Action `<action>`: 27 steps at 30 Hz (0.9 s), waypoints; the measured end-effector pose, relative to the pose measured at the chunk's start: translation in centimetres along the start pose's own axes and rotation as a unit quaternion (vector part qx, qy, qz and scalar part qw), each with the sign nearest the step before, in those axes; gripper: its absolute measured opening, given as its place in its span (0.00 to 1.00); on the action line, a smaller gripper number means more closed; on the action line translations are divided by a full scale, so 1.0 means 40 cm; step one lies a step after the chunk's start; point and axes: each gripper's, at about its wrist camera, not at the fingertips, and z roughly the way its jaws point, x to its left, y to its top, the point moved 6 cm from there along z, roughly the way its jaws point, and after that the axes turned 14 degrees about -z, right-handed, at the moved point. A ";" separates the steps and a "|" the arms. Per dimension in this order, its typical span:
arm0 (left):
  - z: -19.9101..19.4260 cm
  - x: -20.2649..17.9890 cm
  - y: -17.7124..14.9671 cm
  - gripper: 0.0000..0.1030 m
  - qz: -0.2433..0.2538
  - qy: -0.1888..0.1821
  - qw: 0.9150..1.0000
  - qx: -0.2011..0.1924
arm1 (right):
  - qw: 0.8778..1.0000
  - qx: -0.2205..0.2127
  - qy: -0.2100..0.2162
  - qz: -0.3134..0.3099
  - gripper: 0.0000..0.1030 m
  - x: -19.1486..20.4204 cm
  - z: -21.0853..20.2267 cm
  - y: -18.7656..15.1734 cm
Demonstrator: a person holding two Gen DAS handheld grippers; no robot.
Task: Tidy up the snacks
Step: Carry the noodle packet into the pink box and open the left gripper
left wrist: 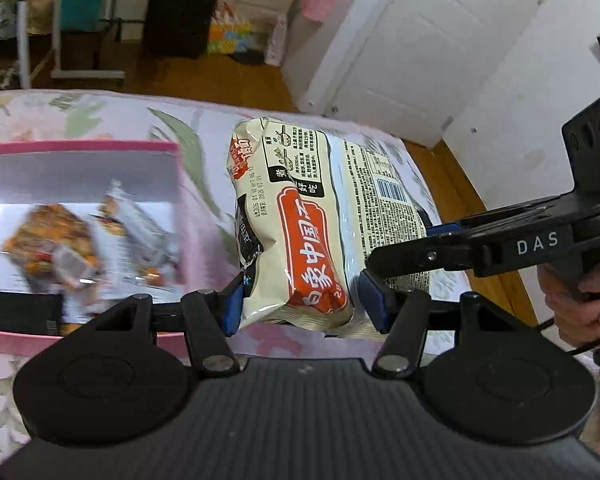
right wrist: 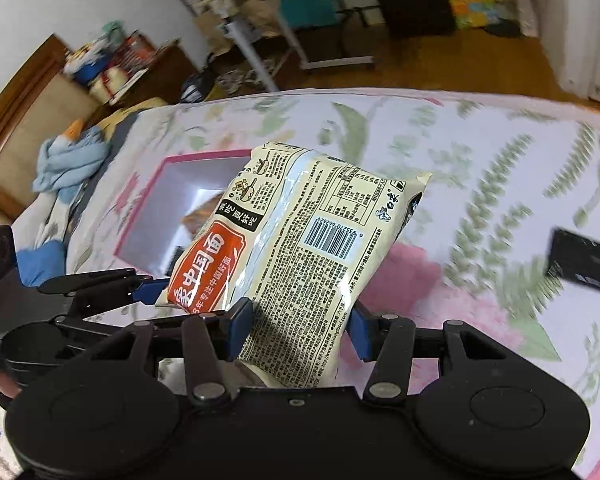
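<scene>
**Both grippers on one noodle pack**

Bedspread carries pink box. Noodle pack is held in air just right of box. Left gripper and right gripper each clamp pack's near end; snacks lie inside box.

Home bedroom: bed with floral sheet ahead of the right gripper, wooden headboard far left, white door beyond, wood floor.

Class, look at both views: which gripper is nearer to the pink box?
Left. The left gripper holds the noodle packet right beside the pink box; the right gripper grips the packet's far side.
</scene>
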 end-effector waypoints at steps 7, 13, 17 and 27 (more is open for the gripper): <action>-0.093 0.156 0.037 0.55 -0.004 0.028 0.999 -0.037 | 0.999 0.012 0.030 -0.032 0.54 0.127 0.105 0.102; -0.108 0.300 0.077 0.56 -0.029 0.065 0.997 -0.042 | 0.998 0.029 0.052 -0.034 0.54 0.208 0.229 0.160; -0.099 0.382 0.097 0.57 -0.049 0.096 0.993 -0.038 | 0.997 0.042 0.070 -0.013 0.54 0.233 0.322 0.184; -0.076 0.491 0.128 0.63 -0.046 0.201 0.976 -0.064 | 0.990 0.045 0.124 0.050 0.54 0.249 0.506 0.223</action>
